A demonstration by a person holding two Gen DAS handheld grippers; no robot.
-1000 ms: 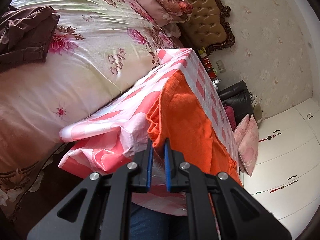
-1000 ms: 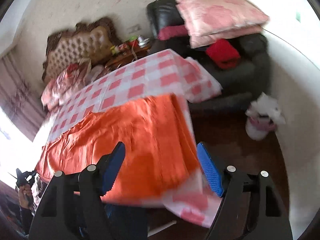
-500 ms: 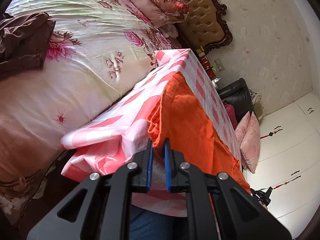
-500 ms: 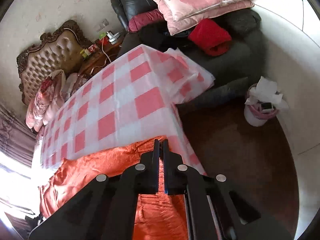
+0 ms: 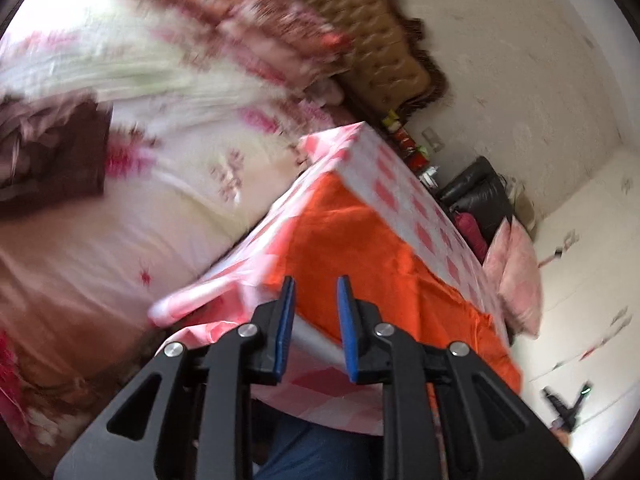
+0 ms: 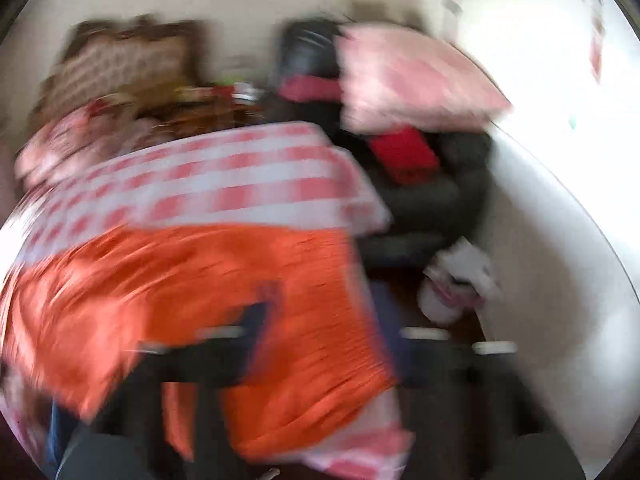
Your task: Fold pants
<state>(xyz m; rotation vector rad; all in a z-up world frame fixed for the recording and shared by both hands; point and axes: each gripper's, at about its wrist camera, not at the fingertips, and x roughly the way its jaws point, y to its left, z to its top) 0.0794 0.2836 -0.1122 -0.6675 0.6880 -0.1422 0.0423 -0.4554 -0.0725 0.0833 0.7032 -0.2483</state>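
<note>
The orange pants [image 5: 360, 248] lie lengthwise along the table's [image 5: 400, 184] near edge. The left gripper [image 5: 316, 308], fingers parted and empty, faces their end (nearer). The right gripper [image 6: 328, 332] appears spread.

Pants [image 5: 360, 248] on tabletop [image 5: 404, 200], frame centre; bed [image 5: 120, 208] left; pillows [image 5: 516, 276] right; left claw [image 5: 316, 312] bottom centre.

Right hand-held gripper [image 6: 324, 320] and orange pants [image 6: 180, 300] smeared by motion blur — finger spacing unclear
</note>
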